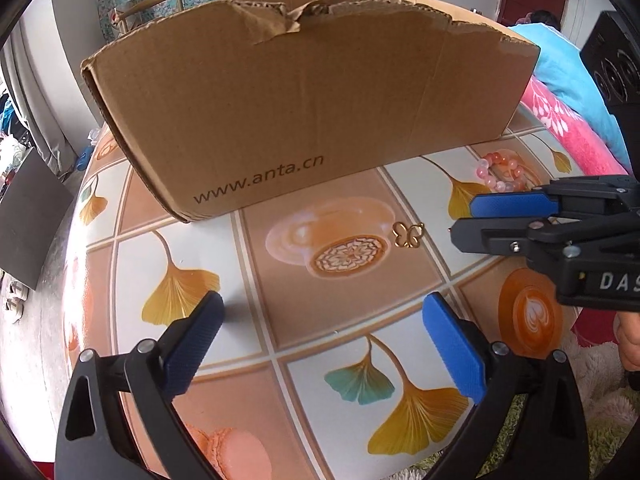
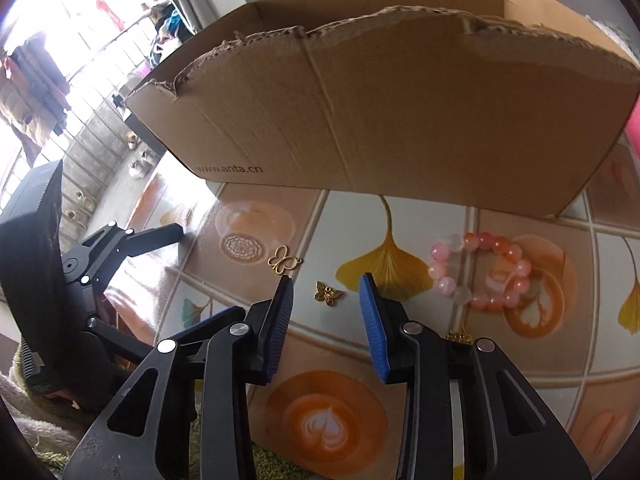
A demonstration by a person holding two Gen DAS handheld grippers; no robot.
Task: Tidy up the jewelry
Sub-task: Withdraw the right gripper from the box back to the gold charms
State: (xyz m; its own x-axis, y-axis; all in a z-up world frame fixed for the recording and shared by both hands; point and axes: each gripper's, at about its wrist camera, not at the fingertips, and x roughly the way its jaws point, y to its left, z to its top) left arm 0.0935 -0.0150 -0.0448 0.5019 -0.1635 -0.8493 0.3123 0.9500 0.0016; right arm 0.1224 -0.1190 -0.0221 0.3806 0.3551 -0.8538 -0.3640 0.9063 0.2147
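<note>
An open cardboard box point(image 1: 304, 96) marked www.anta.cn stands on the patterned table; it also shows in the right wrist view point(image 2: 400, 112). A gold outline butterfly charm point(image 1: 408, 234) lies in front of it, seen too in the right wrist view point(image 2: 284, 263). A darker gold butterfly charm point(image 2: 328, 293) lies between my right gripper's fingers point(image 2: 326, 284), which is open and low over the table. A pink and orange bead bracelet point(image 2: 480, 270) lies to the right, also in the left wrist view point(image 1: 502, 174). My left gripper point(image 1: 322, 312) is open and empty above the table.
The table point(image 1: 340, 320) has a printed cloth with leaves and coffee cups. A small gold piece point(image 2: 459, 337) peeks out behind my right finger. A pink and blue blanket point(image 1: 568, 100) lies at the right. A chair point(image 1: 148, 12) stands behind the box.
</note>
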